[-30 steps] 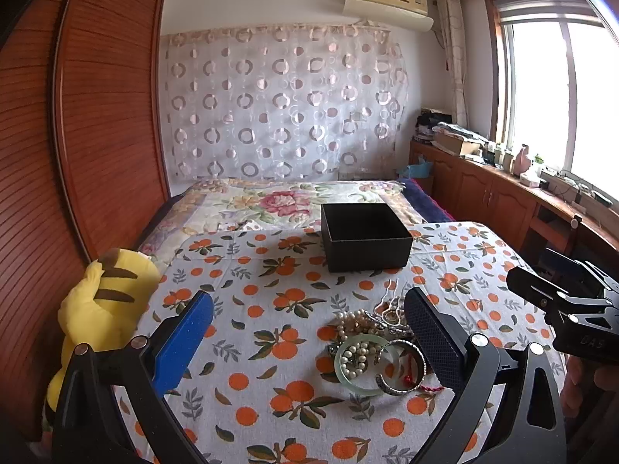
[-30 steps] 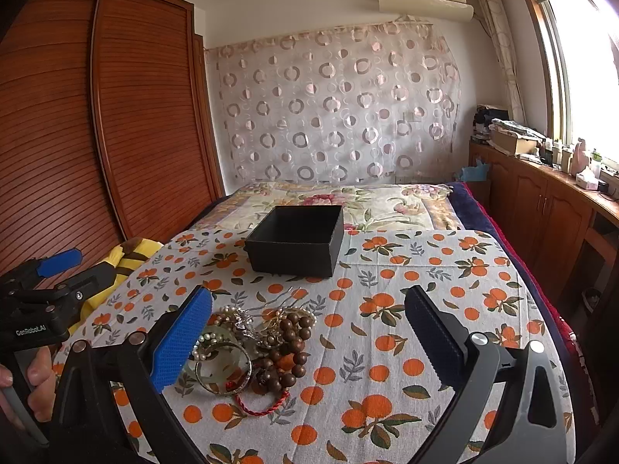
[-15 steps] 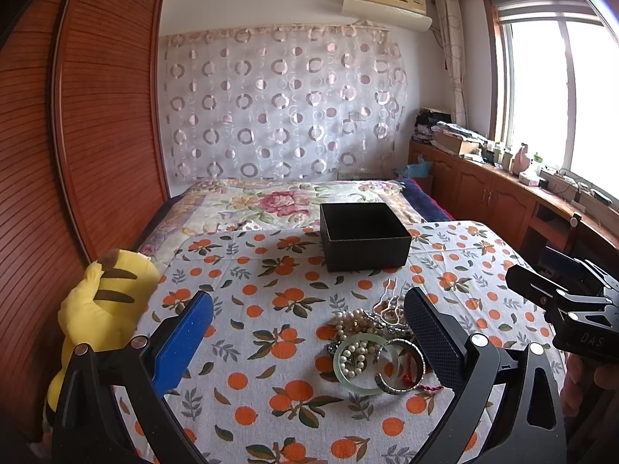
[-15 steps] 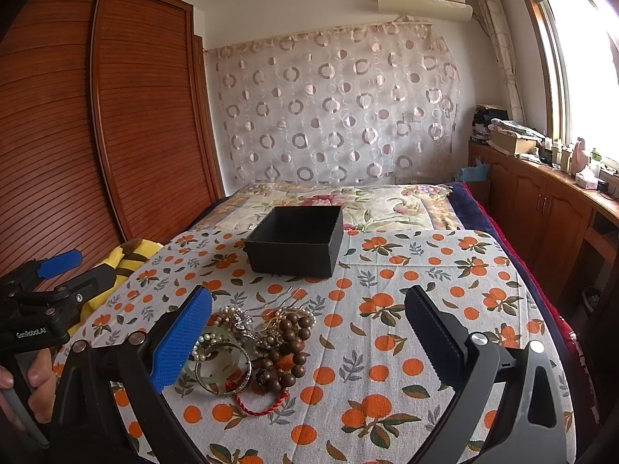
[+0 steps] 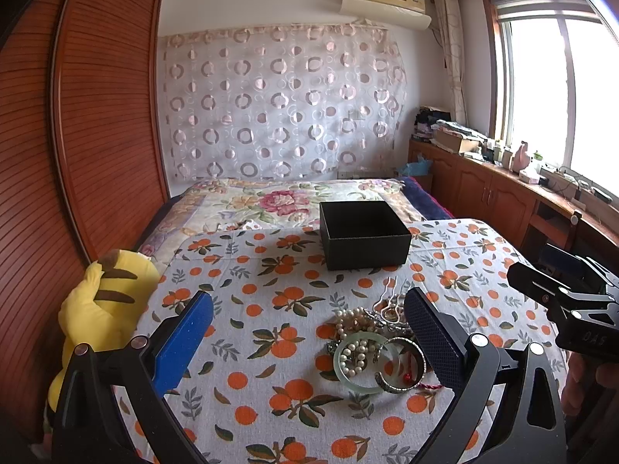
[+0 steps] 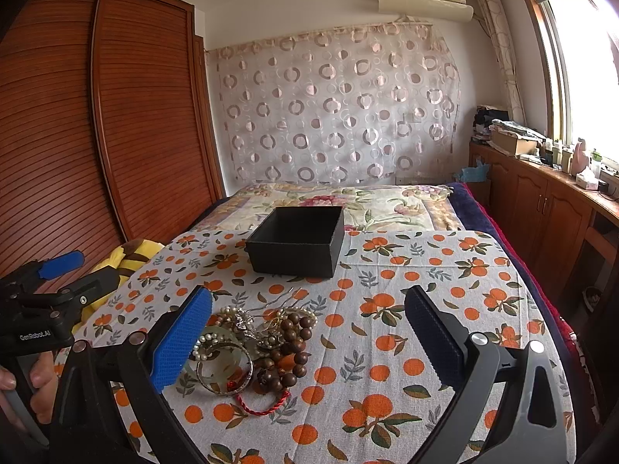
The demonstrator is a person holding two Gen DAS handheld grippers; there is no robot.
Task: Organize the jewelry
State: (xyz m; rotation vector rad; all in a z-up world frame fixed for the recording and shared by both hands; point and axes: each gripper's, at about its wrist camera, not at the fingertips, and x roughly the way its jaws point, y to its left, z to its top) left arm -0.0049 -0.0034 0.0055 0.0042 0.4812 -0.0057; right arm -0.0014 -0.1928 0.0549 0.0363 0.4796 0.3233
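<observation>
A heap of jewelry lies on the orange-print bedcover, near its front edge, an open black box standing farther back. Left gripper and right gripper both gape wide above the cover, holding nothing.

Daylight pours in from the window on my right, blown out to white glare. The room is bright and sharp; the black box casts only a soft shadow. My fisheye lenses bend the wardrobe and darken the corners.
</observation>
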